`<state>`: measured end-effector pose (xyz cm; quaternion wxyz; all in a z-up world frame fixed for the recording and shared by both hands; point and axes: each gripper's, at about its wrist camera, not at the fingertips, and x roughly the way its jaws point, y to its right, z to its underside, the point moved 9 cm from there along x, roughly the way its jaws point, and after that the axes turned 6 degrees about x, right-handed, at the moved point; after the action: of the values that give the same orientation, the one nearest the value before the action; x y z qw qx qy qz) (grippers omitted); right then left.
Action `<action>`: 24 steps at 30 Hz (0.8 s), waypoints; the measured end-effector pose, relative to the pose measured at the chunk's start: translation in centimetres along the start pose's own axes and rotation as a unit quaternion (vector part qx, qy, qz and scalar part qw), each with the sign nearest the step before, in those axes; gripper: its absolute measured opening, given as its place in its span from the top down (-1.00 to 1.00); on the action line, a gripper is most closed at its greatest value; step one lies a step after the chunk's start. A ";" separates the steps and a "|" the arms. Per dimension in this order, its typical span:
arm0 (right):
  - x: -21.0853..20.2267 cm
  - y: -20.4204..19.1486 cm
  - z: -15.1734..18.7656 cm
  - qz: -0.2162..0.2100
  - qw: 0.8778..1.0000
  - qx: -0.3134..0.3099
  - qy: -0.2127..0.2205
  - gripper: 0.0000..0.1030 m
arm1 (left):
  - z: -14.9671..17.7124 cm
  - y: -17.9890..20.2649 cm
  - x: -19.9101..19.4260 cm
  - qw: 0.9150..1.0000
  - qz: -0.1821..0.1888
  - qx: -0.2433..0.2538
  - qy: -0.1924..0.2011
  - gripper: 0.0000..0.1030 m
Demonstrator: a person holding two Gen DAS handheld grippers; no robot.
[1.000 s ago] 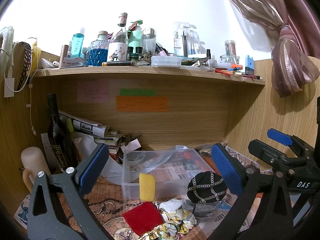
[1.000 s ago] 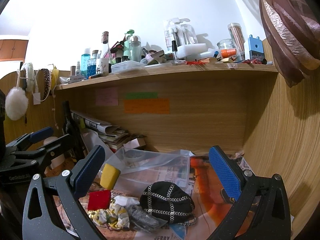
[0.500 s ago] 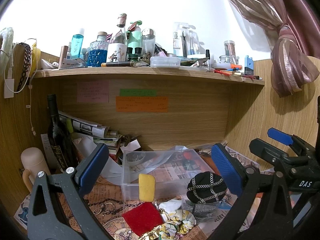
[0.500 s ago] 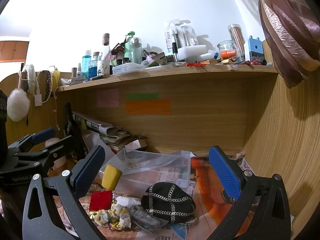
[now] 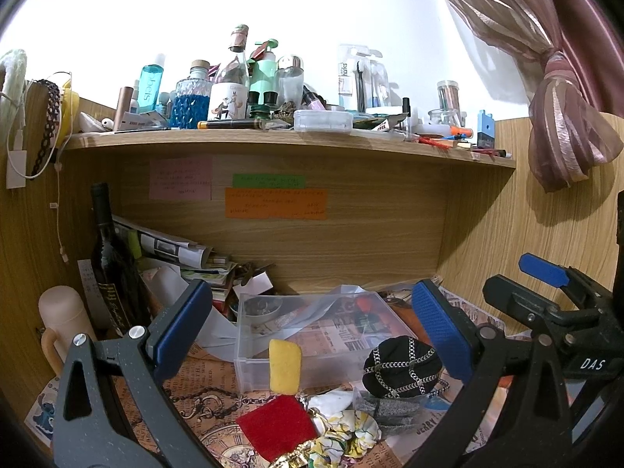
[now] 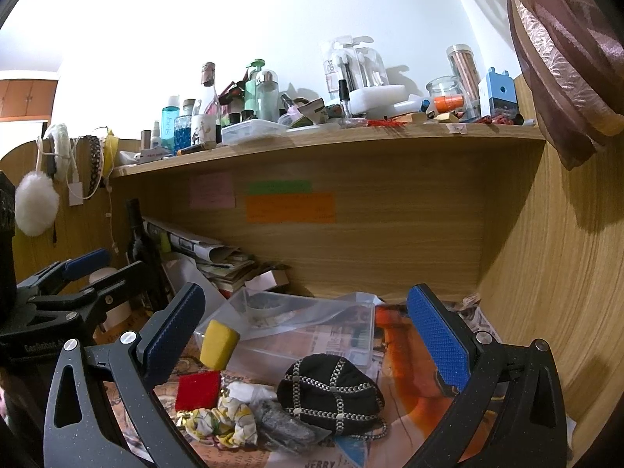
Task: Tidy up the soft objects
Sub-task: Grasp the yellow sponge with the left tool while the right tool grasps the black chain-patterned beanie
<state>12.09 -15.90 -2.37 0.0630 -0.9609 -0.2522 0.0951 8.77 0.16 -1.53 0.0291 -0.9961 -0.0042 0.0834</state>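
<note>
Soft things lie in a heap on the papered desk: a yellow sponge (image 5: 285, 366) leaning on a clear plastic box (image 5: 312, 335), a red felt square (image 5: 277, 425), a yellow-white scrunchie (image 5: 347, 435), a grey glittery pouch (image 5: 390, 409) and a black chain-patterned pouch (image 5: 401, 366). My left gripper (image 5: 308, 331) hangs open above and before them, empty. My right gripper (image 6: 304, 335) is open too, with the black pouch (image 6: 331, 394), sponge (image 6: 218, 344), red square (image 6: 198, 390) and scrunchie (image 6: 218, 423) below its fingers. Each gripper shows at the other view's edge.
A dark wine bottle (image 5: 111, 269), a beige flask (image 5: 62, 323) and stacked papers (image 5: 175, 249) fill the back left. A wooden shelf (image 5: 288, 142) crowded with bottles hangs overhead. Wooden wall and curtain (image 5: 565, 132) close the right side.
Both grippers stay open and nearly still; the right view has drifted slightly, and the objects have not moved.
</note>
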 end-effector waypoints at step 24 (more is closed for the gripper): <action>4.8 3.6 6.0 0.027 0.995 -0.006 -0.100 -1.00 | 7.2 -1.0 5.7 0.992 0.026 -0.026 -0.124 -1.00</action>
<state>16.57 -16.21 -9.52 0.0289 -0.9535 -0.2313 0.1913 13.20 1.67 -9.56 0.0007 -0.9782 0.0158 0.2069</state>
